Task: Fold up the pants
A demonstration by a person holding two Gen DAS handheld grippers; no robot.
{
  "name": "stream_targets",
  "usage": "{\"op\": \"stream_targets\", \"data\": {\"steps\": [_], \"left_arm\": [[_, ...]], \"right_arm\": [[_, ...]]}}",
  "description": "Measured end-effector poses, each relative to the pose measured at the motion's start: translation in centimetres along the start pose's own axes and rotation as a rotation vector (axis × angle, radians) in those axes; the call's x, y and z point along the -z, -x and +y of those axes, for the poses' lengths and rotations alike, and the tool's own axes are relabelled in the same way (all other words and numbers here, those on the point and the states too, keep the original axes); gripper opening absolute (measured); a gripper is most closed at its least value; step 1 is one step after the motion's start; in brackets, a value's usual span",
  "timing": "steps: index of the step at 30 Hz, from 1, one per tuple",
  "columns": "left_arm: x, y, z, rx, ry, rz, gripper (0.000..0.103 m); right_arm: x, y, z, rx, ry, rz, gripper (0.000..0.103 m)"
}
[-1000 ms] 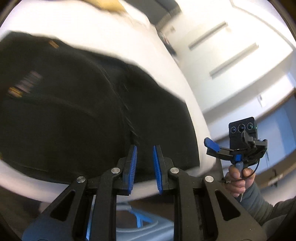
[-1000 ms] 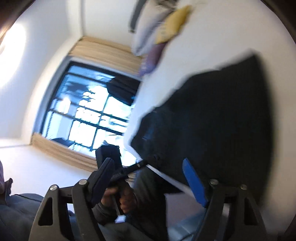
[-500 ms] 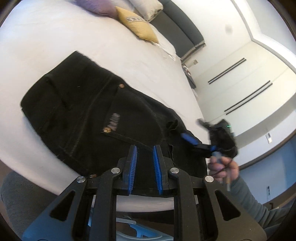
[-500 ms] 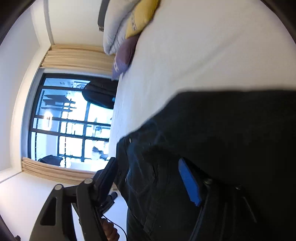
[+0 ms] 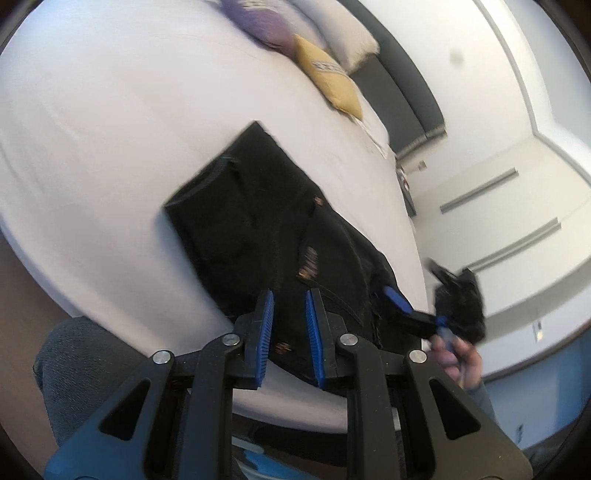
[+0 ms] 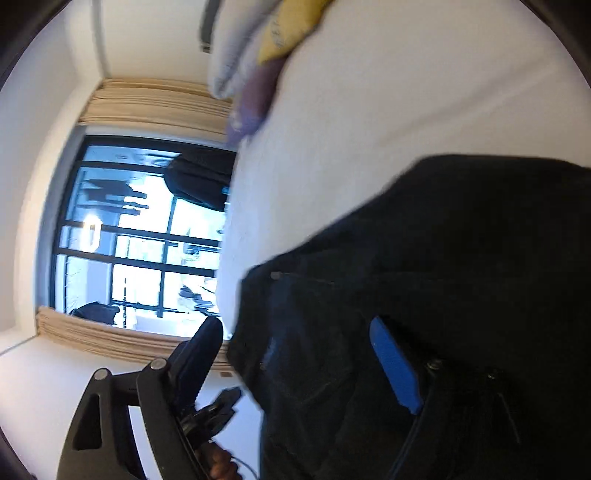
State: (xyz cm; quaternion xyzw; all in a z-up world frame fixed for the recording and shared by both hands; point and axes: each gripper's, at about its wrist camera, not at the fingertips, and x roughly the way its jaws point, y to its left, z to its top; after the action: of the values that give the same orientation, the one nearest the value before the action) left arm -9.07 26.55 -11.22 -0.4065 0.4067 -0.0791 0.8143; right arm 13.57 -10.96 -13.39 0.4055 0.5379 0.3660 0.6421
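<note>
Both views are smeared by motion, so seams and rivets on the black pants (image 5: 266, 229) read only as faint marks, and their near end is cut off behind the gripper bodies. In the left wrist view a grey-clad knee (image 5: 85, 365) shows at the lower left, partly off frame. The pants lie on the white bed (image 5: 110, 122), reaching from its middle to the near edge. Purple (image 5: 262, 22), yellow (image 5: 330, 77) and white pillows sit at the far end, the purple one cropped by the frame.

The left gripper (image 5: 289, 334) hovers over the near end of the pants with its blue fingers (image 5: 266, 328) narrowly apart and nothing pinched between them; whether they touch the cloth cannot be told. Farther right, the right gripper (image 5: 413, 314) is blurred, one blue finger on the edge of the pants, a hand (image 5: 460, 363) behind it.

In the right wrist view the right gripper's fingers stand wide, their jaws having just opened further. The left dark finger (image 6: 195, 354) is off the bed, before a window (image 6: 140, 236); the blue finger (image 6: 395, 363) lies against the pants (image 6: 461, 258), which spread between them but are not clamped.
</note>
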Motion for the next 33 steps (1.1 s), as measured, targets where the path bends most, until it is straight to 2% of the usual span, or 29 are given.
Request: {"op": "stream_targets", "data": {"steps": [6, 9, 12, 16, 17, 18, 19, 20, 21, 30, 32, 33], "left_arm": [[-0.8, -0.1, 4.0, 0.039, 0.132, -0.020, 0.017], [-0.9, 1.3, 6.4, 0.060, 0.174, -0.059, 0.017], [-0.8, 2.2, 7.5, 0.046, 0.206, -0.079, 0.017], [-1.1, 2.4, 9.3, 0.064, 0.236, -0.067, 0.018], [-1.0, 2.2, 9.7, 0.069, 0.239, -0.060, 0.021], [-1.0, 1.8, 10.0, 0.072, 0.246, -0.050, 0.040], [-1.1, 1.4, 10.1, 0.081, 0.257, -0.052, 0.071], [-1.0, 1.2, 9.8, 0.098, 0.269, -0.068, 0.083], [-1.0, 1.3, 10.1, 0.118, 0.286, -0.089, 0.091], [-1.5, 1.2, 10.4, 0.146, 0.265, -0.092, 0.088], [-2.2, 0.7, 9.2, 0.152, 0.249, -0.096, 0.085], [-2.3, 0.7, 9.2, 0.161, 0.241, -0.098, 0.077]], "right_arm": [[2.4, 1.0, 1.5, -0.107, 0.017, -0.008, 0.085], [2.7, 0.7, 1.2, -0.093, 0.002, -0.005, 0.085], [2.9, 0.4, 1.3, -0.084, -0.001, 0.000, 0.085], [3.1, 0.7, 1.4, -0.080, 0.006, 0.006, 0.085], [2.9, 0.6, 1.5, -0.079, 0.007, 0.007, 0.085], [2.9, 0.4, 1.7, -0.077, 0.009, 0.009, 0.085], [3.0, 0.4, 1.7, -0.075, 0.008, 0.011, 0.085], [3.0, 0.4, 1.6, -0.074, 0.006, 0.012, 0.085], [3.0, 0.5, 1.5, -0.074, 0.006, 0.012, 0.085], [2.9, 0.7, 1.3, -0.052, 0.021, 0.006, 0.085], [3.0, 0.5, 1.3, -0.046, 0.024, 0.009, 0.085], [3.0, 0.5, 1.3, -0.045, 0.025, 0.010, 0.085]]}}
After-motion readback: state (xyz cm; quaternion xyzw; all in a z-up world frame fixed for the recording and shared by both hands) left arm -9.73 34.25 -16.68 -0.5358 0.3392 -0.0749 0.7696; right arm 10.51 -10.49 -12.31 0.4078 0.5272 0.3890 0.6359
